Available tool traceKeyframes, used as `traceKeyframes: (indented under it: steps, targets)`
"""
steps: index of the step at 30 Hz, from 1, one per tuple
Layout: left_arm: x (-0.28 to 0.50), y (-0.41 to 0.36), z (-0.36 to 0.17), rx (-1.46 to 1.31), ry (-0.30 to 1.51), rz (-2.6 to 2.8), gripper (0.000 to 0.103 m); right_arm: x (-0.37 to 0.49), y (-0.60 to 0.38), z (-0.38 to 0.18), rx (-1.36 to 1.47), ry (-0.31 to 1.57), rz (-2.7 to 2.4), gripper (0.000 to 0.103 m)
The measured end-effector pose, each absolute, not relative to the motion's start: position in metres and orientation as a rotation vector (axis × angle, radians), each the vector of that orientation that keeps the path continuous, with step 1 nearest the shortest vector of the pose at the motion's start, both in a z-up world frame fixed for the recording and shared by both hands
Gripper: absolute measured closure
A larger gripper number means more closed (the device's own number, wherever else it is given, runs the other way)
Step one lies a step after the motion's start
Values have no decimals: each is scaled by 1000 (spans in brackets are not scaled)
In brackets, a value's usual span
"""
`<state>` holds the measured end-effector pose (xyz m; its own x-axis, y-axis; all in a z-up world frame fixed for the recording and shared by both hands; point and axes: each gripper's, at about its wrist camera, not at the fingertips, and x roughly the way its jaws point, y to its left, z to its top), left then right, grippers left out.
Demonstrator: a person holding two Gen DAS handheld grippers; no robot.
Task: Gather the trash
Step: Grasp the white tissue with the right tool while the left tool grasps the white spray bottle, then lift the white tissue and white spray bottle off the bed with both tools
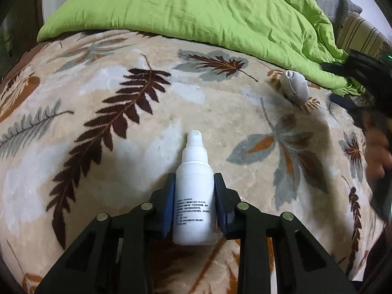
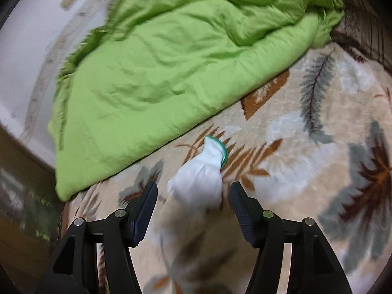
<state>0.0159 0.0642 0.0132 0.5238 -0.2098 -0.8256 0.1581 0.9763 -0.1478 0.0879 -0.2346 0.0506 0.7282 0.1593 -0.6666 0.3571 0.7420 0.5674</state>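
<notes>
The left gripper is clamped on a white spray bottle, held over the leaf-patterned blanket on the bed. The right gripper stands apart, either side of a blurred white sock lying near the green quilt.

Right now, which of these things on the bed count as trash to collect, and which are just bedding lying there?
Likely the job:
- white spray bottle, clamped in the left gripper
- crumpled white wad, between the open right gripper fingers
- grey wad

Just lying there:
- green quilt
- leaf-patterned blanket
- striped pillow
</notes>
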Motion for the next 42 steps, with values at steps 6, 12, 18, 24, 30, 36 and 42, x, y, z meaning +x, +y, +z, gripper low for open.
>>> traceKeyframes:
  steps: [6,12,18,24,30,36,42]
  targets:
    - [21,65,13,-70,1000,-220,74,139,-223,14,725,891,-125,64]
    - [21,66,14,-80,988,-222,74,104,-191,27,576,841,-83,82]
    - [15,67,21,-51,945,-192,74,18,-153,59,432,773,10,82]
    - [11,69,34,1,855,-134,74,-38,-118,61,315,688,75,82]
    - [12,73,38,10,827,-105,74,-30,-108,58,204,645,70,82]
    - [14,73,41,13,805,-86,74,-25,-108,55,210,656,92,82]
    - [11,68,43,41,783,-86,74,-21,-108,54,211,665,99,82]
